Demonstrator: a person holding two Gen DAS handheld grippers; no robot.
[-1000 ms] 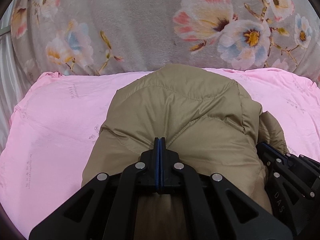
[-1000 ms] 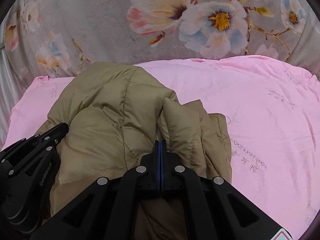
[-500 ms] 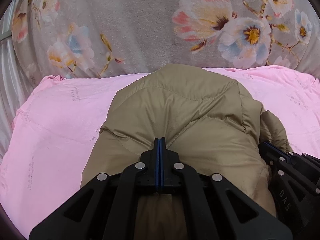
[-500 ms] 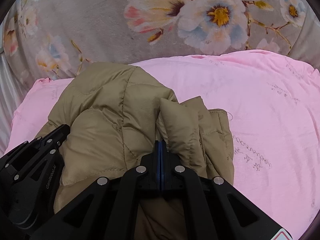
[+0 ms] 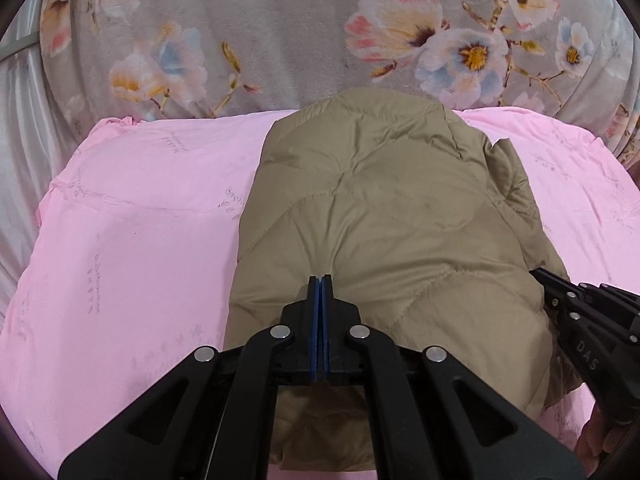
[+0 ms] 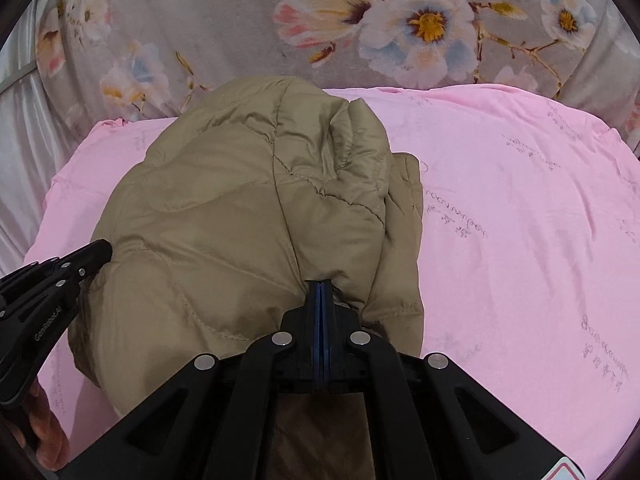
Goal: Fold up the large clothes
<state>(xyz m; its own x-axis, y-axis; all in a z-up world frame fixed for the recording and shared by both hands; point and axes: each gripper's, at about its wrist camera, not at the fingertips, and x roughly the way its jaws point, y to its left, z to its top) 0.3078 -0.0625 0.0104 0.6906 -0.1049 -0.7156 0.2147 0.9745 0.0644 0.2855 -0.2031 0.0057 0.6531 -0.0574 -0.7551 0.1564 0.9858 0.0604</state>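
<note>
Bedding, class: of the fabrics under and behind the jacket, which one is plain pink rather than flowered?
The sheet directly under the jacket; the blanket behind is grey with flowers.

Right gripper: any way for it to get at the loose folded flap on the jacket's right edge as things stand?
Probably not yet. The right gripper is shut on the near edge of the jacket. The flap lies uncovered beside it on the pink sheet, so it would have to let go first.

Right hand-held gripper point(image 6: 320, 286) pinched on khaki quilted jacket point(image 6: 240, 216) atop pink sheet point(image 6: 520, 220)
</note>
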